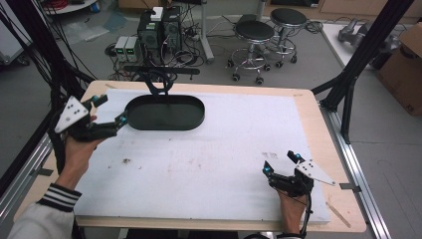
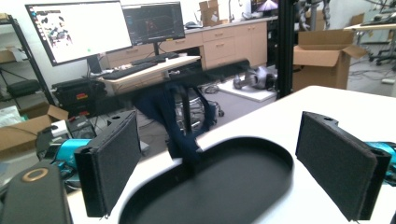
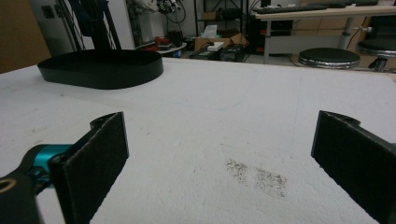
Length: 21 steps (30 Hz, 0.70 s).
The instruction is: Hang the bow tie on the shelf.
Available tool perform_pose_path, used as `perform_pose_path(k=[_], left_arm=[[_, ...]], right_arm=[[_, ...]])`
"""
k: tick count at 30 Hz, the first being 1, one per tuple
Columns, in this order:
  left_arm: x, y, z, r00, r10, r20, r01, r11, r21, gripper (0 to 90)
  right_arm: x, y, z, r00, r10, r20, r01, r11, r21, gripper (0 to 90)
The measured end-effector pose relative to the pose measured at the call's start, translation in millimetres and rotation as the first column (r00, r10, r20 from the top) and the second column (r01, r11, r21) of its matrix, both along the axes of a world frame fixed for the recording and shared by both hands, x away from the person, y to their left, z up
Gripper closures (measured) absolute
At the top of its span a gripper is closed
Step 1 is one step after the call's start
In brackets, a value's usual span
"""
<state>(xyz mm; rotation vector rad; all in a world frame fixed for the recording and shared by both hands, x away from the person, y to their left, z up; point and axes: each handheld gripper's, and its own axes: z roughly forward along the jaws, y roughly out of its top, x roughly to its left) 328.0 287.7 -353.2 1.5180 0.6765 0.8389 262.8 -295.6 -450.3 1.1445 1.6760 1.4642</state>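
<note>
Both grippers gape empty, the left gripper (image 1: 110,110) just beside the black oval tray (image 1: 164,112), so a careless nudge could probably shove it across the counter (image 1: 224,149).

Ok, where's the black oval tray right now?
In the high view the black oval tray sits at the far left of the white mat, its left end by the open left gripper.
</note>
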Motion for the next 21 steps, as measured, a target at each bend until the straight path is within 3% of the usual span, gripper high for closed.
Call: perform_pose_path(k=[5, 9, 17, 21], left_arm=[[-29.4, 12.4, -45.8, 1.0, -0.003, 0.001, 0.003, 0.9987, -0.051, 14.4], [-44.5, 19.1, -72.9, 0.9998, -0.004, -0.018, 0.003, 0.9974, -0.072, 14.4], [-57.3, 20.8, -91.4, 0.9982, -0.024, -0.055, 0.019, 0.9954, -0.094, 14.4], [-58.8, 16.8, -99.0, 0.9966, -0.036, -0.074, 0.031, 0.9968, -0.073, 14.4]], right_arm=[[-0.2, 0.4, 0.1, 1.0, -0.001, 0.0, 0.001, 1.0, -0.002, 2.9], [-0.3, 0.6, 0.1, 1.0, -0.004, 0.0, 0.004, 1.0, -0.002, 2.9], [-0.4, 0.3, 0.0, 1.0, -0.006, 0.003, 0.006, 1.0, 0.0, 2.9], [-0.8, 0.1, -0.1, 1.0, -0.004, 0.003, 0.004, 1.0, 0.005, 2.9]])
